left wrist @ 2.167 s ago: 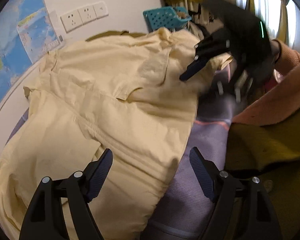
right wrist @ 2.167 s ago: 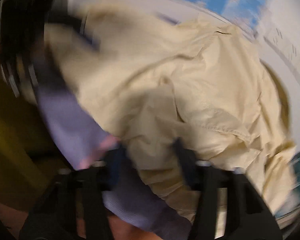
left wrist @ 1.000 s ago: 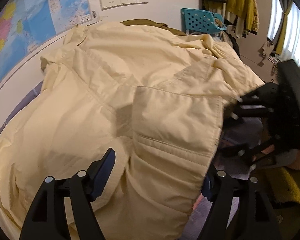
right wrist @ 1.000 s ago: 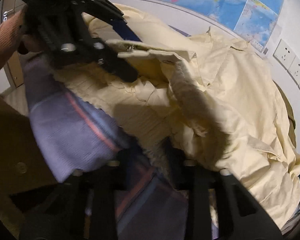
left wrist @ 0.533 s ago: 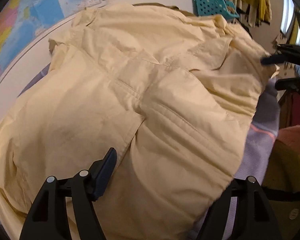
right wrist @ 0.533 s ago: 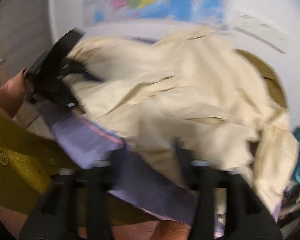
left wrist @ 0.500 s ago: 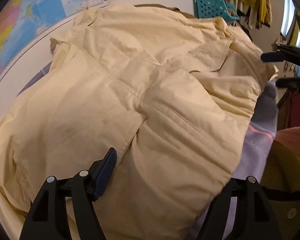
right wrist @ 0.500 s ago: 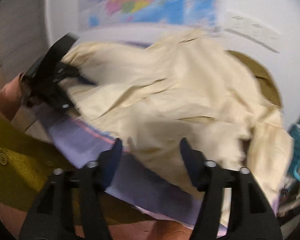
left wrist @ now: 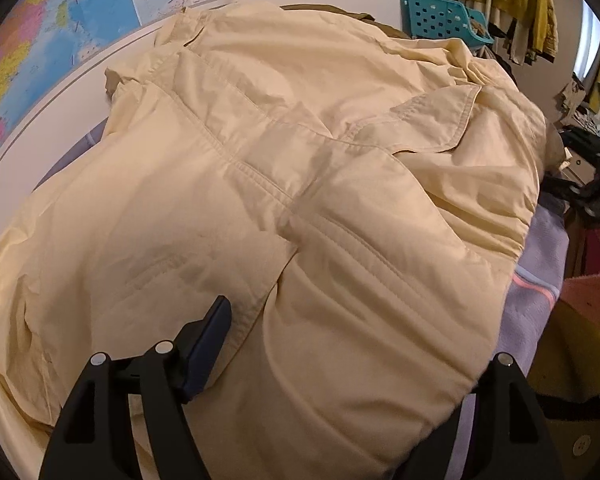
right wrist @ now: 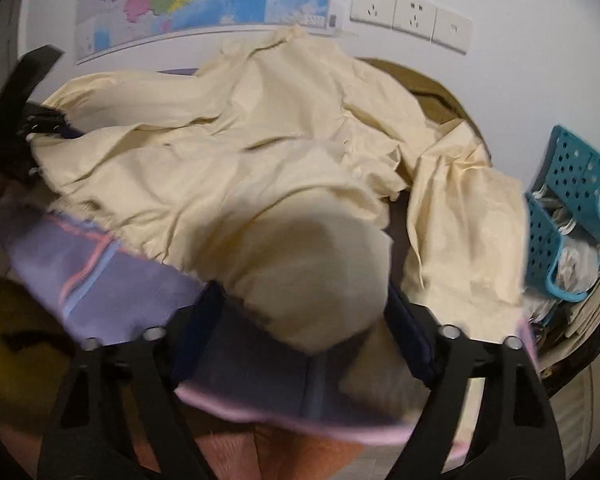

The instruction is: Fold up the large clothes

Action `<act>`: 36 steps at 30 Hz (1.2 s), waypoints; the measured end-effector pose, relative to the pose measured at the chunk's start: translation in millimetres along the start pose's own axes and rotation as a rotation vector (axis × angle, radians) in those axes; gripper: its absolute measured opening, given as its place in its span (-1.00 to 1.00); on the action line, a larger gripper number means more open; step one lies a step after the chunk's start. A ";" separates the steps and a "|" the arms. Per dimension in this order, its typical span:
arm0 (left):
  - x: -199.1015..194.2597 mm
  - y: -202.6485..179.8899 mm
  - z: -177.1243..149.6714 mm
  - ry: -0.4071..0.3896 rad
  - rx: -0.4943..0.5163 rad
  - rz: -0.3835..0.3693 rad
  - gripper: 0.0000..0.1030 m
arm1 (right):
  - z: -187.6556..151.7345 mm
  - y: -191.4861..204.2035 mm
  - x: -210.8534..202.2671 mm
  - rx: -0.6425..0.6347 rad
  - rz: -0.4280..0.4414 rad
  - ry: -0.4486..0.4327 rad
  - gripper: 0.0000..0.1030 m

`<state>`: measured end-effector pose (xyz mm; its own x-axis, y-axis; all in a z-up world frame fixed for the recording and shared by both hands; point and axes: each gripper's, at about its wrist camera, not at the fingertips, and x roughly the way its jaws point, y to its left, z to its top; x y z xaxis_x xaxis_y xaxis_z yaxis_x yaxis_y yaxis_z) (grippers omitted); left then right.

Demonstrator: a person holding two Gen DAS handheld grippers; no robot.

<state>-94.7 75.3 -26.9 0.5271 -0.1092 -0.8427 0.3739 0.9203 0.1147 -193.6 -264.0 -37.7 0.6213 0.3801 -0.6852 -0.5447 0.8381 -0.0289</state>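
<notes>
A pale yellow jacket (left wrist: 300, 160) lies spread over the bed, collar toward the wall. My left gripper (left wrist: 356, 332) stands wide over its near hem. One blue pad (left wrist: 210, 340) rests on the cloth and the other finger is hidden under the bulging hem. In the right wrist view the jacket (right wrist: 260, 152) is rumpled, and a rounded fold of it sits between the jaws of my right gripper (right wrist: 304, 312), which are closing. That right gripper (left wrist: 592, 172) shows at the left view's right edge. The left gripper (right wrist: 32, 128) shows at the right view's left edge.
A purple blanket (left wrist: 540, 248) with a pink stripe covers the bed under the jacket. A teal perforated basket (right wrist: 568, 208) stands at the bed's far end beside hanging clothes. An olive garment (left wrist: 572, 360) lies at the near edge. A map (left wrist: 40, 40) and sockets (right wrist: 412, 20) are on the wall.
My right gripper let go of the jacket's edge, opened, and swung sideways along the bed toward the basket end. The freed cloth settled flatter. The left gripper came slightly closer to the hem.
</notes>
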 end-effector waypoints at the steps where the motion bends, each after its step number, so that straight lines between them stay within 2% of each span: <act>1: 0.2 -0.4 0.2 0.000 -0.003 0.003 0.38 | 3.9 -4.2 5.3 0.047 0.069 -0.002 -0.44; 3: -3.4 2.0 -2.3 -0.004 -0.019 0.006 0.38 | 10.7 -20.8 1.1 0.196 0.247 -0.034 -0.76; 5: -15.7 7.9 -9.7 -0.038 -0.041 -0.016 0.40 | 15.0 -40.7 -19.0 0.313 0.355 -0.101 -0.79; 7: -35.0 16.7 -25.1 -0.096 -0.076 -0.072 0.53 | 14.2 -55.5 -37.3 0.365 0.383 -0.130 -0.82; 8: -43.0 20.7 -33.0 -0.121 -0.097 -0.087 0.59 | 14.1 -58.6 -40.0 0.374 0.369 -0.124 -0.82; 10: -57.6 30.6 -53.0 -0.157 -0.155 -0.108 0.60 | 11.0 -63.9 -36.0 0.385 0.326 -0.077 -0.82; 12: -68.2 36.8 -69.8 -0.179 -0.196 -0.101 0.64 | 3.2 -63.4 -18.2 0.394 0.301 0.017 -0.79; 14: -77.8 40.9 -83.9 -0.197 -0.216 -0.098 0.66 | -0.4 -56.6 -11.2 0.360 0.267 0.051 -0.63; 16: -86.4 44.4 -98.2 -0.201 -0.238 -0.100 0.67 | 0.2 -49.3 -15.3 0.300 0.205 0.075 -0.26; 17: -89.1 46.5 -103.7 -0.199 -0.250 -0.094 0.72 | 2.7 -46.1 -17.7 0.282 0.206 0.065 -0.14; 18: -91.2 48.8 -110.0 -0.193 -0.267 -0.089 0.74 | 3.5 -45.8 -22.7 0.272 0.208 0.059 0.06; 20: -91.8 55.6 -118.6 -0.180 -0.310 -0.083 0.75 | 4.2 -42.6 -44.8 0.220 0.172 0.031 0.17; 22: -88.3 64.2 -125.9 -0.160 -0.360 -0.103 0.75 | 7.2 -39.2 -65.6 0.179 0.161 -0.002 0.40; 26: -80.9 70.9 -131.5 -0.176 -0.428 -0.209 0.86 | 18.9 -29.4 -93.0 0.126 0.188 -0.102 0.42; 28: -74.1 68.2 -126.3 -0.183 -0.438 -0.247 0.86 | 29.6 -15.9 -91.6 0.104 0.250 -0.144 0.43; 29: -71.1 66.0 -123.0 -0.183 -0.438 -0.250 0.86 | 38.7 -1.6 -80.2 0.094 0.323 -0.151 0.43; 31: -63.9 62.4 -116.4 -0.176 -0.445 -0.256 0.85 | 47.8 18.7 -59.8 0.073 0.404 -0.139 0.43; 34: -59.8 57.1 -109.9 -0.179 -0.442 -0.206 0.44 | 65.8 65.9 -10.5 -0.004 0.478 -0.065 0.39; 35: -62.0 54.0 -108.5 -0.185 -0.433 -0.176 0.20 | 71.2 80.0 5.2 -0.024 0.493 -0.045 0.39; 36: -64.0 52.3 -107.7 -0.185 -0.430 -0.152 -0.13 | 77.8 93.7 24.2 -0.031 0.534 -0.016 0.36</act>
<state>-191.1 170.9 -23.6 0.6325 -0.2831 -0.7210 0.1285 0.9563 -0.2627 -185.8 -145.8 -0.3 0.2618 0.7565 -0.5992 -0.8036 0.5148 0.2988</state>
